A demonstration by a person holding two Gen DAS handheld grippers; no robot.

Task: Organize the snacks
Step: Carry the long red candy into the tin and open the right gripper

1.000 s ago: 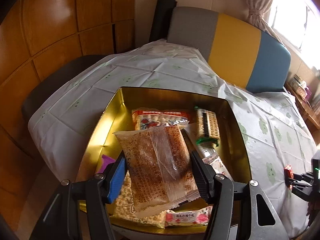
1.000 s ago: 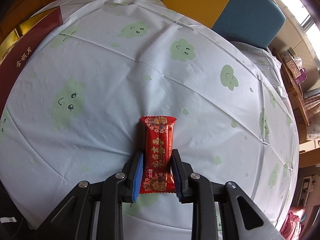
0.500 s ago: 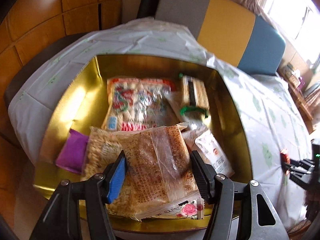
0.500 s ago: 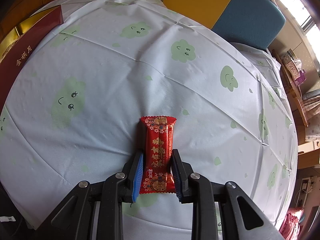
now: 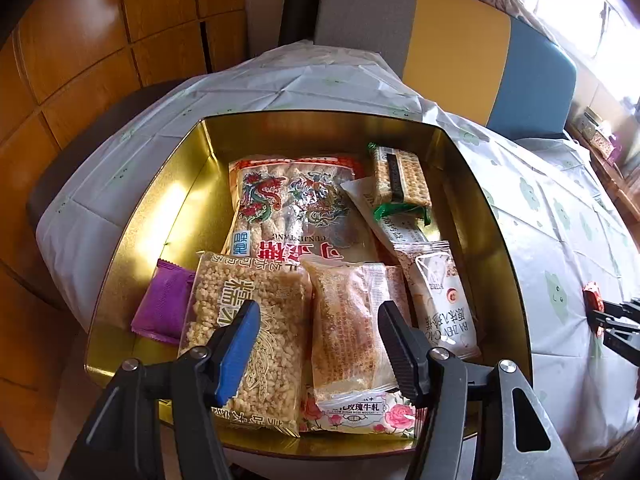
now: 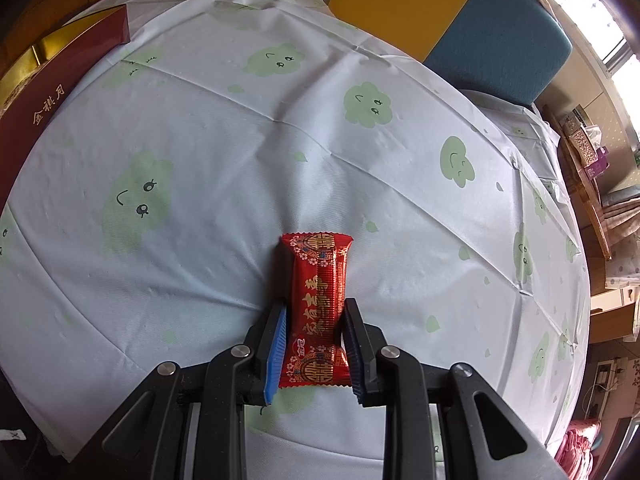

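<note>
A gold tin box (image 5: 136, 240) on the table holds several snack packs. My left gripper (image 5: 316, 332) is open above its near edge. A brown clear-wrapped cake (image 5: 346, 328) lies in the box between and below the jaws, beside a puffed-rice pack (image 5: 244, 320). My right gripper (image 6: 314, 344) is shut on a red candy pack (image 6: 318, 300) that rests on the tablecloth. The red pack also shows far right in the left wrist view (image 5: 593, 304).
The box also holds a large dragon-print pack (image 5: 296, 208), a cracker pack (image 5: 398, 178), a purple pack (image 5: 162, 306) and white packs (image 5: 444, 308). The box's red side (image 6: 44, 92) shows at left. A cloud-print tablecloth (image 6: 248, 144) covers the table. A yellow-blue sofa (image 5: 480, 52) stands behind.
My left gripper has let go of the brown cake, which now lies in the box, and the jaws have opened wider and pulled back. The right gripper has not moved.
</note>
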